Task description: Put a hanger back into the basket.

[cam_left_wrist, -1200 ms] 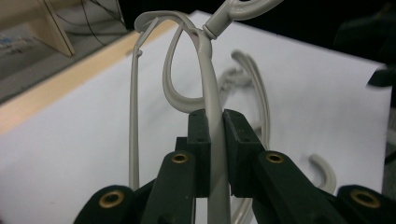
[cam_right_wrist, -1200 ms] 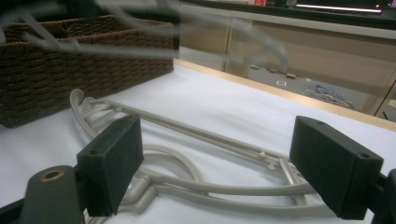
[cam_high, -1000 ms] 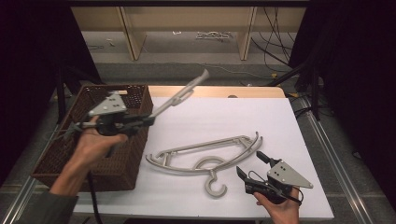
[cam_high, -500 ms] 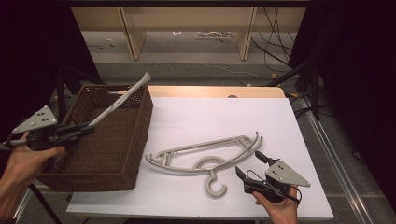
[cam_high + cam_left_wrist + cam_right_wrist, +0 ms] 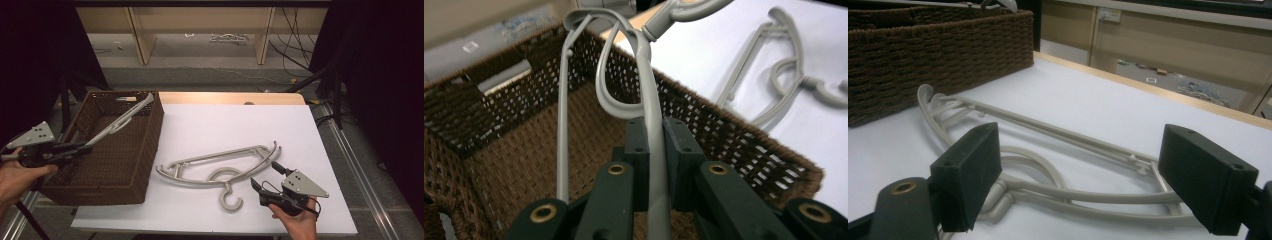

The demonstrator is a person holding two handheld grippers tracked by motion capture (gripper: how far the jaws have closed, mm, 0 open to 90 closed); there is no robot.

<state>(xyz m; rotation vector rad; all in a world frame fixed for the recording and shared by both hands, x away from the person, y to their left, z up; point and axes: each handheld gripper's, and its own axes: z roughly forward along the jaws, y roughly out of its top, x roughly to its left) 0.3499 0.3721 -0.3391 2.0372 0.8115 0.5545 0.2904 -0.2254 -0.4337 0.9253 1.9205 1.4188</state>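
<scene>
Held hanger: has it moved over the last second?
Yes. The held hanger in the left tongs swung left and down, from above the table edge into the basket.

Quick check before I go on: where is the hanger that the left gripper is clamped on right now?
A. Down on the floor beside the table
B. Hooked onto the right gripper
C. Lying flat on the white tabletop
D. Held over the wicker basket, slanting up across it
D: the left gripper is shut on the held hanger, which slants up over the basket; the other hanger lies on the table.
</scene>
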